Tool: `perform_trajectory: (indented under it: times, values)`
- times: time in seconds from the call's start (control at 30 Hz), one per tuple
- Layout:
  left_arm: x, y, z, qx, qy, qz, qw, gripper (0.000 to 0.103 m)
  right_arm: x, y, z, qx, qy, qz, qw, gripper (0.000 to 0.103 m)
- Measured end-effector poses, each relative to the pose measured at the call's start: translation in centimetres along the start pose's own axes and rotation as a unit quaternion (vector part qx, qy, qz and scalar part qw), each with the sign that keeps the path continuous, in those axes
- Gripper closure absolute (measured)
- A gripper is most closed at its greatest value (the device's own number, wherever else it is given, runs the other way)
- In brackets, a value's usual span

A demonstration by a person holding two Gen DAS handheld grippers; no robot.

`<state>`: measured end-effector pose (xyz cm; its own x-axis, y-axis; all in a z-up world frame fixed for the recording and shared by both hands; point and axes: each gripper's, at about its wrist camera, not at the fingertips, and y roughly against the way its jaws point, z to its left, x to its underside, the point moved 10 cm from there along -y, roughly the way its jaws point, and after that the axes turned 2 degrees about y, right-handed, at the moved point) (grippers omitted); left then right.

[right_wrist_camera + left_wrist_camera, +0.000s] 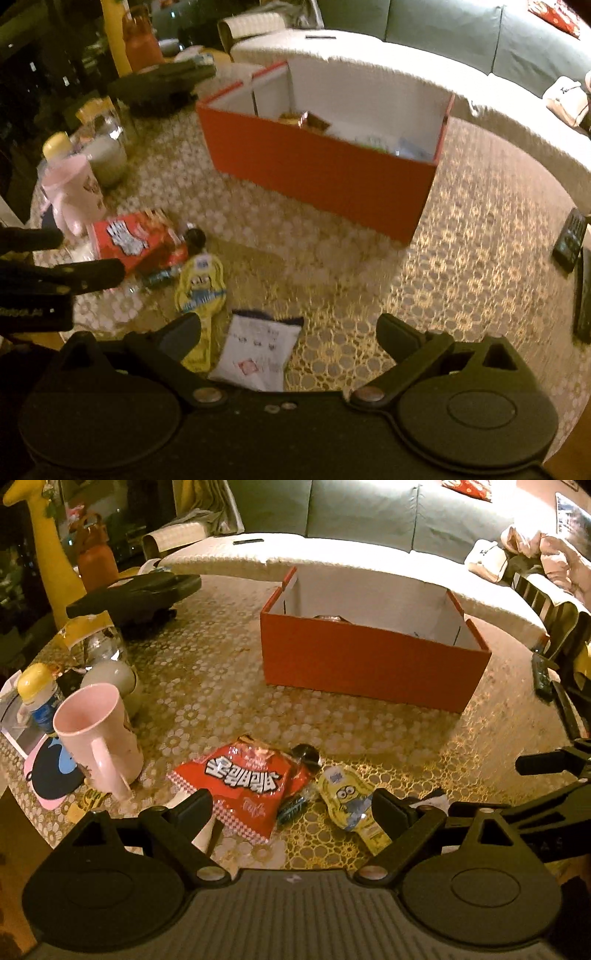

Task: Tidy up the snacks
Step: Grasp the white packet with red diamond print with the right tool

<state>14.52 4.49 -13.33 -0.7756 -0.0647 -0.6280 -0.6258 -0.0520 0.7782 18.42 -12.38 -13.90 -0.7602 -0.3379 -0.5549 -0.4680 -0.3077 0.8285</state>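
With both the left hand-held gripper [291, 805] and the right hand-held gripper [290, 332] held apart and empty, the red crinkly snack bag [243, 786] near the counter's front edge should be pinched mid-body, then lowered into the open red cardboard box [369, 657], seemingly already part-filled.

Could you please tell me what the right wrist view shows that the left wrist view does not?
Only the right wrist view shows the white snack packet and packets lying inside the red box. Only the left wrist view shows the mug's pink interior. Both show the red snack bag, the yellow Minion pouch, and open, empty grippers.
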Motion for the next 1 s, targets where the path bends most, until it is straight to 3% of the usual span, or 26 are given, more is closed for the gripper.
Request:
perform_trajectory:
  times: [0.23, 0.4, 0.7, 1.0]
  values:
    - [1.3, -0.8, -0.3, -0.001, -0.008, 0.011, 0.9999, 0.01, 1.6, -2.5, 0.7, 0.009, 0.013, 0.032, 0.999, 0.005]
    - [2.1, -1.7, -0.1, -0.001, -0.001, 0.029, 0.9996, 0.01, 2.4, -4.2, 1.3, 0.016, 0.022, 0.057, 0.998, 0.015]
    - [2.3, -2.4, 0.2, -0.002, 0.008, 0.04, 0.9991, 0.01, 1.7, -5.1, 2.3, 0.002, 0.014, 0.055, 0.998, 0.022]
    - [2.3, -2.8, -0.3, 0.001, 0.004, 0.048, 0.9989, 0.01, 2.5, -5.8, 1.6, 0.035, 0.009, 0.069, 0.997, 0.031]
